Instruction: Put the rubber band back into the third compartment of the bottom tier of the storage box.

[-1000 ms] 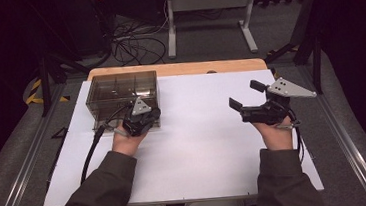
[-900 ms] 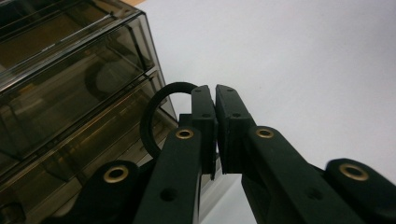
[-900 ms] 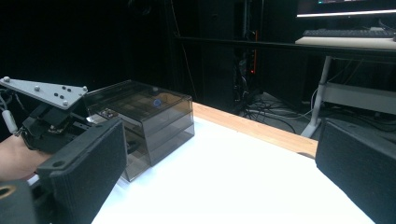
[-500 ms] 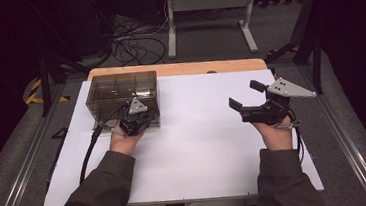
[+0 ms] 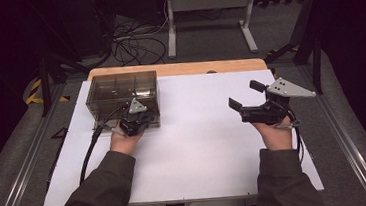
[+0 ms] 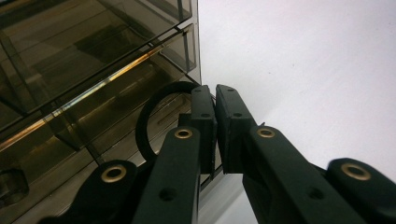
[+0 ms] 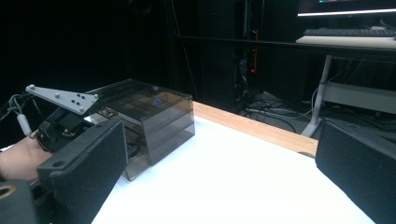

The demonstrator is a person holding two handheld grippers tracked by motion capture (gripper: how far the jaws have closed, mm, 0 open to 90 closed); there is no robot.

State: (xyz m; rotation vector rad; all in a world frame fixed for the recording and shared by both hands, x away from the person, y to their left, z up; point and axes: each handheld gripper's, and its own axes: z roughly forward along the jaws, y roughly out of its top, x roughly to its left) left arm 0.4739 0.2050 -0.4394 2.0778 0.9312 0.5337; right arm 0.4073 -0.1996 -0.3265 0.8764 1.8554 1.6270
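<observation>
Smoked clear plastic drawer box (image 5: 119, 88), standing at the far left of the white table top (image 5: 200, 146), with a strip of wooden table edge (image 5: 178, 68) behind it. Inner dividers show through its lid in the high view; in the right gripper view (image 7: 154, 119) stacked drawers are visible through its front wall.

Left gripper (image 5: 140, 121): held in the person's left hand (image 5: 124, 141) at the box's near face, towards its right corner. In the left gripper view (image 6: 215, 100) its two black jaws stand almost together, with a narrow slit between the pads, closed on the thin front edge of a lower drawer (image 6: 140, 116). A dark ring-shaped pull (image 6: 156, 116) sits just left of the jaw tips. Whether the pads grip that ring itself cannot be told. A black cable (image 5: 90, 151) trails back from the gripper along the left forearm.

Right gripper (image 5: 243, 93): held in the right hand (image 5: 274, 132) over the right half of the table top, well apart from the box, pointing left. Jaws spread wide, nothing between them; in the right gripper view (image 7: 219, 177) the two textured pads (image 7: 93, 158) stand at opposite edges of the picture. Grey three-cornered plate (image 5: 287, 88) on top.

Background: floor with loose cables (image 5: 135, 42) and a white desk frame (image 5: 208, 10) beyond the table.
</observation>
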